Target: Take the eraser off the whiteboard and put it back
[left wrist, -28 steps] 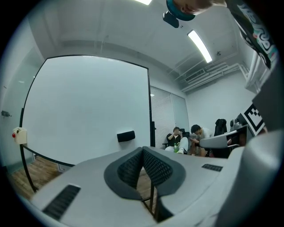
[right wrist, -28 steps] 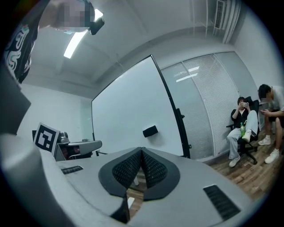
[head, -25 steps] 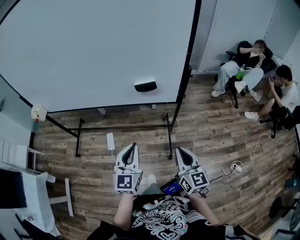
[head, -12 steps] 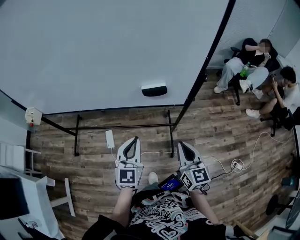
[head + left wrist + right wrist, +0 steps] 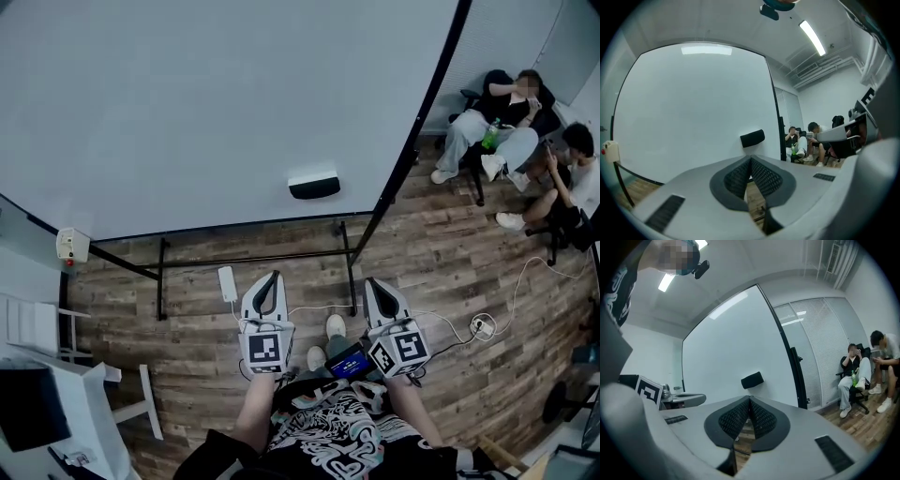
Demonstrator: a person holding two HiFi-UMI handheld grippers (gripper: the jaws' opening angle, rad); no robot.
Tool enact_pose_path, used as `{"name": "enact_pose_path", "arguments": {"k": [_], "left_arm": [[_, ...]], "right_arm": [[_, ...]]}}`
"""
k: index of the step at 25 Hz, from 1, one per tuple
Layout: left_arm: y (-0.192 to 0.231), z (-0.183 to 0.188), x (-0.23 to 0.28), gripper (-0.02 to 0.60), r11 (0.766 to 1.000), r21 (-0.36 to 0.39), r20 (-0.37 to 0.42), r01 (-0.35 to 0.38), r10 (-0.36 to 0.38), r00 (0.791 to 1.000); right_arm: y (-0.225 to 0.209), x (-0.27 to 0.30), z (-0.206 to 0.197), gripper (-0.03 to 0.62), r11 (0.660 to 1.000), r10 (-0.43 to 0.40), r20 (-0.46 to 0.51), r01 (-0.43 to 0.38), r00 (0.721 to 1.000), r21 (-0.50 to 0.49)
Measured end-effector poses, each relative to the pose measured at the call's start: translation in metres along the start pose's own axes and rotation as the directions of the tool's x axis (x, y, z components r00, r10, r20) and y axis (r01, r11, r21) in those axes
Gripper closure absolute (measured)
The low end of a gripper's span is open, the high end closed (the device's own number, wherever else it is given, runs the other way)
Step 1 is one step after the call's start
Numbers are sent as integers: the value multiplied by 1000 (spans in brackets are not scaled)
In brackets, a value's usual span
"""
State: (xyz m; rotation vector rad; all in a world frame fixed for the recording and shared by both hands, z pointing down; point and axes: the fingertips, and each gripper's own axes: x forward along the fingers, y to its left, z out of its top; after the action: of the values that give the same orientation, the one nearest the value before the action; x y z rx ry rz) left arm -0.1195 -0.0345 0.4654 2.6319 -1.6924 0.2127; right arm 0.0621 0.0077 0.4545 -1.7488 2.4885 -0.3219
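A black eraser clings to the lower part of the big whiteboard, near its right edge. It also shows in the left gripper view as a dark block, the eraser, and in the right gripper view as the eraser. My left gripper and right gripper are held level in front of the person's body, well short of the board. Both point toward it. Each has its jaws pressed together with nothing between them.
The whiteboard stands on a black frame with floor bars on a wood floor. Two people sit on chairs at the right. A white power strip and cables lie on the floor. White furniture stands at the left.
The view and both grippers have come closer to the whiteboard; the eraser now sits lower and larger in the head view. Both grippers stay shut.
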Motion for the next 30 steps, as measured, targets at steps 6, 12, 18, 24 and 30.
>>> {"name": "enact_pose_path", "arguments": {"k": [6,12,18,24,30], "left_arm": [[9,-10,13,497,998,11,-64,64,-63,996],[10,-3,41,489,998,4,-25,65,-65,998],[7,-8,58,489,997,37,-22,62,-62,998],[-4,-2,76,450,982,183,-28,48,-44,999],[-2,4,97,425,937,349,24,-2,-7,1000]], "right_arm": [[10,30,-2,579,998,57,-19,-56,998,36],[-17,41,3,579,999,31,-38,-32,999,-28],[-20,49,-9,579,999,43,-65,-44,997,-24],[-22,65,-11,579,997,81,-72,-82,994,1],[-31,80,-7,579,992,125,-58,-123,991,34]]}}
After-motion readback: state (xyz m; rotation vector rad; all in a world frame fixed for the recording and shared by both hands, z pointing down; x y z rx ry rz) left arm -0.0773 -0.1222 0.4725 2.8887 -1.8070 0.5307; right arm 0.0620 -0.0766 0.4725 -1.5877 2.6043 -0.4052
